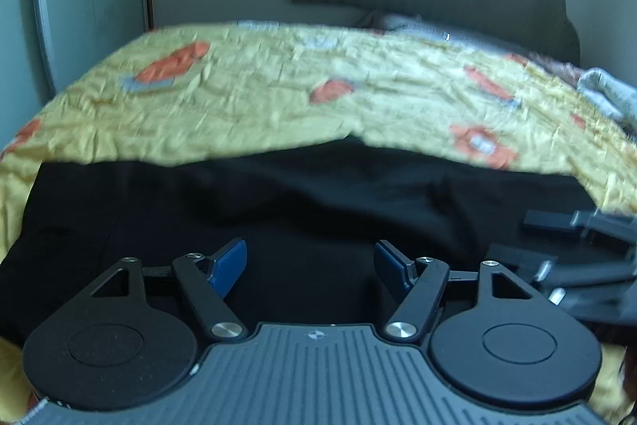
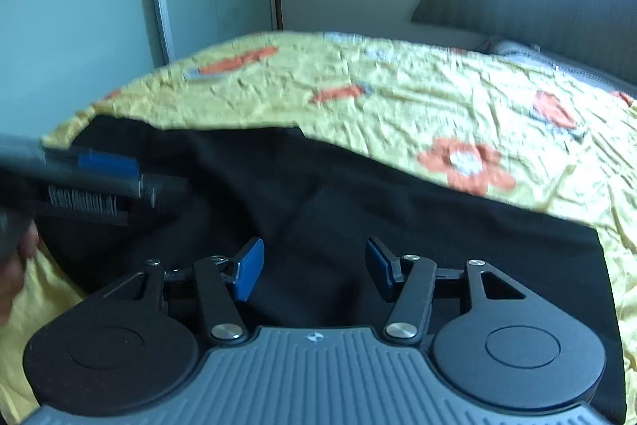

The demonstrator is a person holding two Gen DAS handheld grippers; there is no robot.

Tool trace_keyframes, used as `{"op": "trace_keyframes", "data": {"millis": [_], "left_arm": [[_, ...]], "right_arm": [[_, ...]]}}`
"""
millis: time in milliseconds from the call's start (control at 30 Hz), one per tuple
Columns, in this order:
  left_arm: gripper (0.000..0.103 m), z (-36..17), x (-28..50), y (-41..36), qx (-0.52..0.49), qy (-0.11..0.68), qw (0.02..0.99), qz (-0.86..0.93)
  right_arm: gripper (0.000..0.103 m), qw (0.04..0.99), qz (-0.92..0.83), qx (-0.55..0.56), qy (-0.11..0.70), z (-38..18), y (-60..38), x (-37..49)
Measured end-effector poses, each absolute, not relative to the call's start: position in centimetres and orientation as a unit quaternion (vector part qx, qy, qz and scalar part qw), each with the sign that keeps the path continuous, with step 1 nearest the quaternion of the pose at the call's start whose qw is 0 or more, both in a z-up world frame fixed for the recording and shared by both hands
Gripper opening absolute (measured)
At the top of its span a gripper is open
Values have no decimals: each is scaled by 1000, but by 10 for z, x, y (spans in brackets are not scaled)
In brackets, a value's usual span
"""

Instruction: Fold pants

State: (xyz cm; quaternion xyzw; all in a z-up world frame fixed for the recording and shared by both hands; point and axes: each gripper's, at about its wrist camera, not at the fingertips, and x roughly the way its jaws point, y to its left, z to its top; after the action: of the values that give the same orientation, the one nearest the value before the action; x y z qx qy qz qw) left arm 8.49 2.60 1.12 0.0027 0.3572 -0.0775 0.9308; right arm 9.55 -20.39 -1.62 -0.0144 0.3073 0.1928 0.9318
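Left gripper (image 1: 310, 267) jaws apart, empty, right gripper (image 2: 314, 267) likewise, above black pants (image 2: 318, 202)

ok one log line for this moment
black fabric pants: flat on yellow floral bedspread | left tool: open, empty | right tool: open, empty

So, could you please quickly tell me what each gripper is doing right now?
Left gripper: open, holding nothing, above the black fabric pants.
Right gripper: open, empty, over the same pants.

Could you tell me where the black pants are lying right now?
The black pants lie spread on the yellow floral bedspread, at its near edge, directly under both tools in each wrist view.
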Motion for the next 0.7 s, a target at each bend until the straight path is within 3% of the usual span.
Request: {"op": "trace_keyframes", "data": {"millis": [100, 333, 400, 467, 700], "left_arm": [[69, 11, 72, 42, -10, 361, 927, -96], [77, 35, 47, 117, -33, 282, 958, 32], [74, 32, 55, 136, -25, 305, 951, 48], [61, 23, 59, 150, -24, 334, 941, 56], [63, 30, 26, 192, -88, 311, 943, 82]], "right_arm": [[56, 937, 213, -12, 277, -4, -188, 92], [56, 927, 284, -71, 234, 15, -121, 89], [56, 919, 305, -87, 234, 15, -99, 91], [56, 911, 322, -102, 234, 14, -77, 94], [55, 882, 392, -171, 198, 11, -12, 67]]}}
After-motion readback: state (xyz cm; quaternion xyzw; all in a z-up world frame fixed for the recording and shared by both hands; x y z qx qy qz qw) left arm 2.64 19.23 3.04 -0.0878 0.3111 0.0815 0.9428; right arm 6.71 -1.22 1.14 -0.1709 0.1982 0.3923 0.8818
